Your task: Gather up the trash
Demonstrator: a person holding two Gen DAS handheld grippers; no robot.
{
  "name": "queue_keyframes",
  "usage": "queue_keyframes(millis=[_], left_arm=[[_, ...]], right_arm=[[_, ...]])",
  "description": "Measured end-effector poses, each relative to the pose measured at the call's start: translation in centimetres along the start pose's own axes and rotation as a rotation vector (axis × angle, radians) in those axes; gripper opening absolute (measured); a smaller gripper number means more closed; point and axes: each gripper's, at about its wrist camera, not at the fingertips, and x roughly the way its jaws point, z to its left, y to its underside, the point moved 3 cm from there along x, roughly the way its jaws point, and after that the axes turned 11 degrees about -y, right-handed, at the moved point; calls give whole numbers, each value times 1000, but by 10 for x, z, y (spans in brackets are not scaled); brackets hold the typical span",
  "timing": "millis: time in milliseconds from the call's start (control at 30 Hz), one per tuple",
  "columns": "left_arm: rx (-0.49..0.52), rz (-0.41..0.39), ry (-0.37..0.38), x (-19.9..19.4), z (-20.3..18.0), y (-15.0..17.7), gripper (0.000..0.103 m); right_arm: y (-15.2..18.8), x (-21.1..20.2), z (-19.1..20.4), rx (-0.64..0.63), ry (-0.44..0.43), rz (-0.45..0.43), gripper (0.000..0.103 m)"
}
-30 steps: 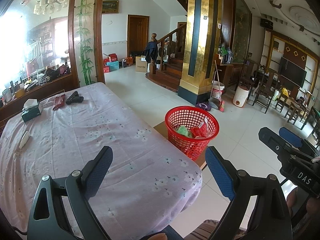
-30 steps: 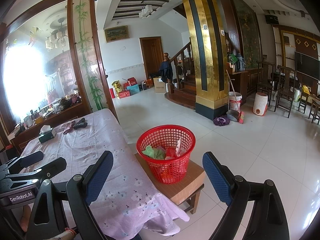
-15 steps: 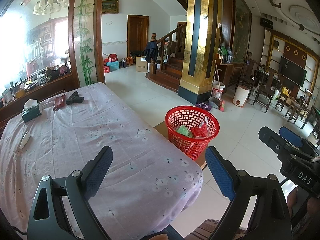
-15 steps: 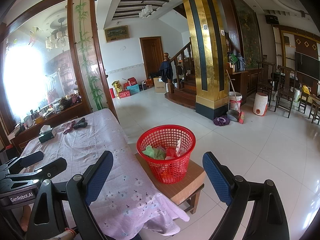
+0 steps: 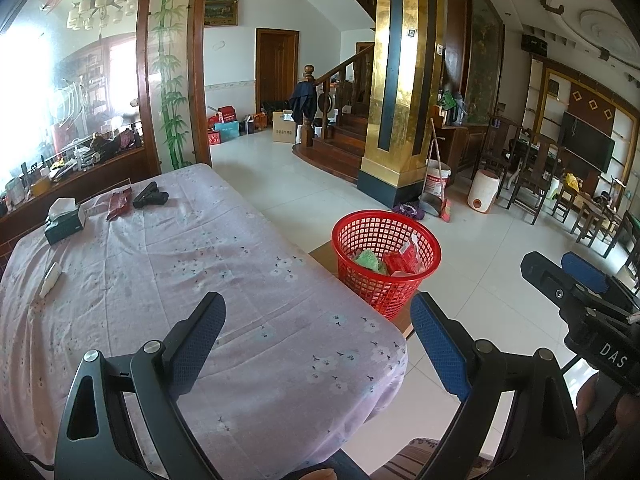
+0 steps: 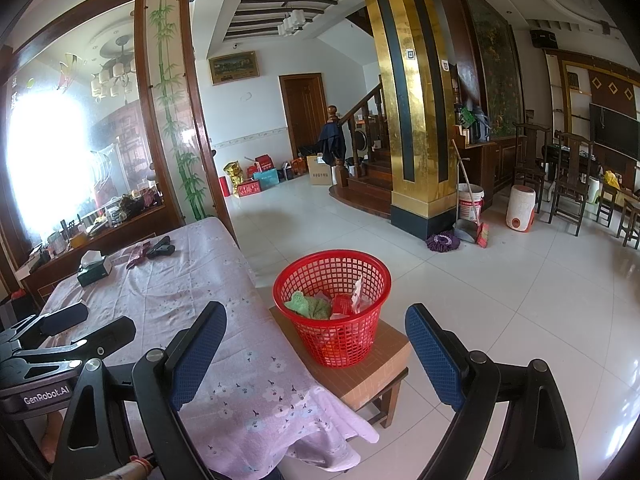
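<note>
Basket: we see the red basket point(image 6: 332, 304) standing on a low wooden stool point(image 6: 360, 376) just beside the desk point(image 5: 168, 280); it already holds a green wad point(image 6: 306, 305) and red wrappers point(image 5: 402, 261), so part of the collecting looks done.
Left hand-held gripper: our left hand-held gripper point(image 5: 316, 344) hangs above the near end of the desk, jaws spread wide, nothing between them.
Right hand-held gripper: our right hand-held gripper point(image 6: 316, 348) faces the basket, also spread wide and empty.
Still on the desk: a dark red wrapper point(image 5: 119, 203) at the far end looks to us like trash left to fetch; a small white item point(image 5: 50, 279) near the left edge may be too, though we cannot tell.
Probably not trash: the tissue box point(image 5: 64, 220) and a black object point(image 5: 150, 197).
Progress: we judge it mostly done, with one or two pieces left.
</note>
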Motion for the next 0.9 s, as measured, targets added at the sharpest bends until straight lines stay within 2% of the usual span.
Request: queue_keyframes(millis=[700, 900], left_arm=[[0, 16, 4, 3, 13, 5, 93], [9, -2, 40, 10, 13, 6, 93]], right_arm=[[-1, 0, 0, 1, 0, 1, 93], [5, 0, -3, 5, 5, 6, 93]])
